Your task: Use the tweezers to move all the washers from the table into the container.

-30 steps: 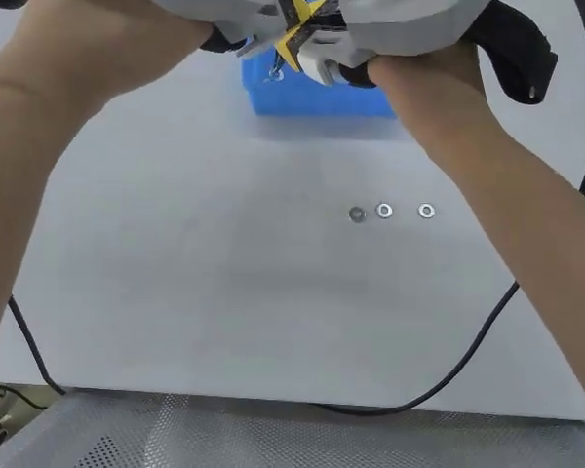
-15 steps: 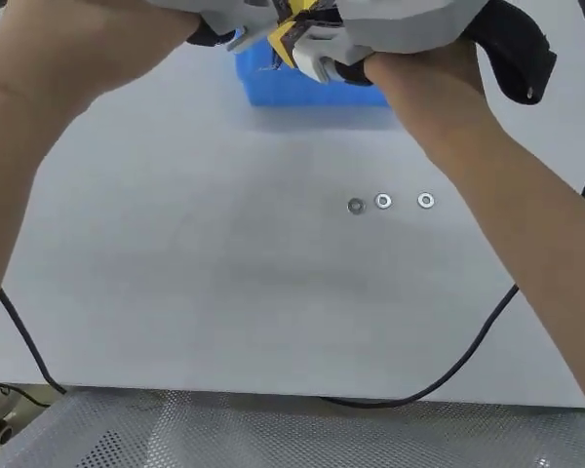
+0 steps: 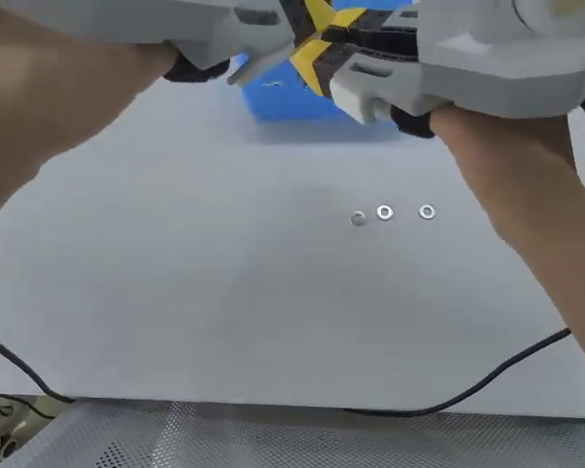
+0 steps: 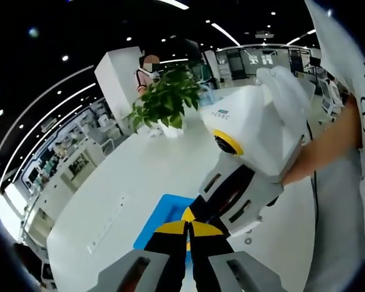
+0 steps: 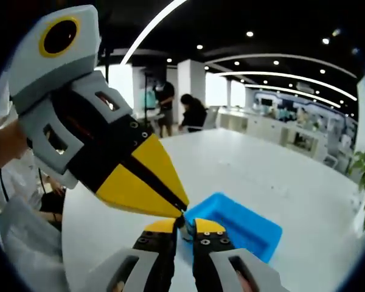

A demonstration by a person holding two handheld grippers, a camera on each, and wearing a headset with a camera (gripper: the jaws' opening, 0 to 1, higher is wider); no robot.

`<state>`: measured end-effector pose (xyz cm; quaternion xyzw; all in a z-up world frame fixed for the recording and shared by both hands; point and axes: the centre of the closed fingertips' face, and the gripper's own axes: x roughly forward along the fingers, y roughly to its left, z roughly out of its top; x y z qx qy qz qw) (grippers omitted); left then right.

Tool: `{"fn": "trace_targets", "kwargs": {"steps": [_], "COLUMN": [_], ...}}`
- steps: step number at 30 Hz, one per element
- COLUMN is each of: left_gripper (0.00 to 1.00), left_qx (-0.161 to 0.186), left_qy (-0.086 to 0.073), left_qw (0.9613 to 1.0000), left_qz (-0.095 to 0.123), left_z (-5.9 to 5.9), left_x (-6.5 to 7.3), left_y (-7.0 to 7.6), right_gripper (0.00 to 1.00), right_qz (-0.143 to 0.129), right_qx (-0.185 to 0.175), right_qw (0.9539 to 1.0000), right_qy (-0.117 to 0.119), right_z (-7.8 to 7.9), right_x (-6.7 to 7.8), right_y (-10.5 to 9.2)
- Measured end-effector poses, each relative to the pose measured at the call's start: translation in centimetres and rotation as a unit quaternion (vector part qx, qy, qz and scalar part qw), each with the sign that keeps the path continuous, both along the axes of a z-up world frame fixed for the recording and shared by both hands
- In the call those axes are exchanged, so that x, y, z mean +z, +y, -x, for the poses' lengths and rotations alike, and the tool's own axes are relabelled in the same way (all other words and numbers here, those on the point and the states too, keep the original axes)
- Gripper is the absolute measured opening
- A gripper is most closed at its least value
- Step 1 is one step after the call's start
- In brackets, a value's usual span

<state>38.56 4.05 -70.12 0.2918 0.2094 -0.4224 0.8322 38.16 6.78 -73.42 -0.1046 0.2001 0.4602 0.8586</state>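
Three small washers point(image 3: 385, 212) lie in a short row on the grey table, right of centre. The blue container point(image 3: 291, 101) stands at the far side, partly hidden by both grippers, and small metal bits point(image 3: 273, 83) show inside it. My left gripper point(image 3: 307, 39) and right gripper point(image 3: 324, 60) meet tip to tip above the container, both shut. In the right gripper view a thin sliver of the tweezers point(image 5: 184, 226) sits between my right gripper's point(image 5: 184, 230) yellow-tipped jaws. The left gripper point(image 4: 190, 230) has its tips pressed together against the right gripper's jaws point(image 4: 231, 194).
A black cable point(image 3: 487, 375) loops along the table's near edge, and another cable point(image 3: 10, 361) runs at the near left. A perforated metal surface point(image 3: 224, 439) lies below the edge. A wide bare stretch of table point(image 3: 175, 273) lies left of the washers.
Both grippers have come up closer to the head camera and look larger. The three washers lie as before.
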Motion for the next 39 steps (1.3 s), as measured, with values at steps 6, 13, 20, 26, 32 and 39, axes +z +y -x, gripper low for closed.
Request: {"fn": "trace_targets", "kwargs": {"steps": [6, 13, 20, 26, 32, 39], "left_gripper": [0.0, 0.0, 0.0, 0.0, 0.0, 0.0], "left_qx": [-0.019, -0.045, -0.048, -0.059, -0.052, -0.042], "left_qy": [0.031, 0.067, 0.096, 0.104, 0.112, 0.12], "left_qw": [0.9993, 0.9967, 0.9941, 0.9928, 0.9922, 0.9917], "left_qz": [0.012, 0.015, 0.016, 0.007, 0.016, 0.019], "left_z": [3.8, 6.6, 7.6, 8.2, 8.1, 7.7], "left_x": [0.4, -1.2, -2.7, -3.6, -4.4, -4.2], "left_y": [-1.4, -2.9, -3.4, -3.6, -3.8, -3.5], "right_gripper": [0.06, 0.07, 0.07, 0.07, 0.08, 0.08], "right_qz": [0.017, 0.044, 0.04, 0.035, 0.037, 0.018], "right_qx": [0.006, 0.014, 0.013, 0.007, 0.001, -0.004], "right_qw": [0.9997, 0.9978, 0.995, 0.9936, 0.992, 0.9904], "right_qy": [0.019, 0.048, 0.091, 0.107, 0.12, 0.137], "right_z": [2.3, 4.8, 6.1, 6.7, 6.5, 6.1], "right_x": [-1.1, -3.2, -4.8, -5.7, -6.7, -6.4], "right_y": [-1.6, -3.3, -3.6, -3.8, -4.2, -4.0]}}
